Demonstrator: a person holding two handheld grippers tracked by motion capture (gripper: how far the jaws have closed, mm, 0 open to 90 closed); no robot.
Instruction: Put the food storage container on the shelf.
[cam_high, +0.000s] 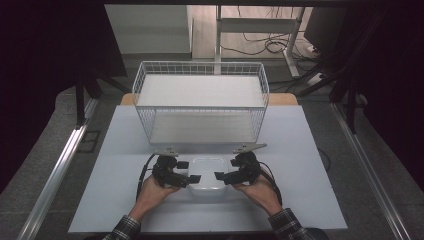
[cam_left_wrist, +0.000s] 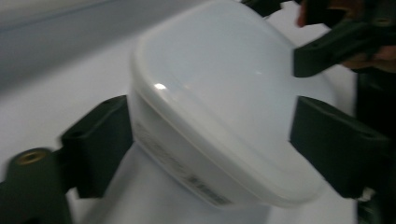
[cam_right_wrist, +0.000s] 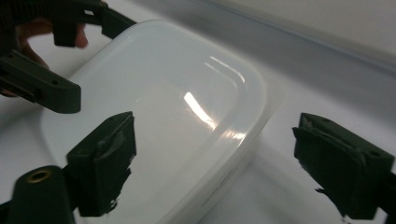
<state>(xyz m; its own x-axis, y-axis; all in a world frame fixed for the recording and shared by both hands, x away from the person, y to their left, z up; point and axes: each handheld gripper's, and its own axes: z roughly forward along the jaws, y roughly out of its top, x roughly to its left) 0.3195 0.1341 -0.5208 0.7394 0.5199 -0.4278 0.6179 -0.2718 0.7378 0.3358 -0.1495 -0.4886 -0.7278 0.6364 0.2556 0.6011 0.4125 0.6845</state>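
A white translucent lidded container (cam_high: 209, 172) lies flat on the pale table (cam_high: 300, 150) near its front edge. My left gripper (cam_high: 190, 171) is at the container's left end and my right gripper (cam_high: 227, 169) at its right end, each held in a hand. In the left gripper view the container (cam_left_wrist: 219, 93) sits between the jaws of the left gripper (cam_left_wrist: 217, 144), whose left pad (cam_left_wrist: 100, 144) is right beside its wall. In the right gripper view a corner of the container (cam_right_wrist: 177, 116) is inside the right gripper (cam_right_wrist: 223, 165), whose right pad (cam_right_wrist: 343, 168) stands apart from it.
A white wire basket (cam_high: 200, 65) with a flat shelf inside stands just behind the container at the table's middle back. Metal rails run along both sides of the table. Cables and a desk frame lie on the floor beyond.
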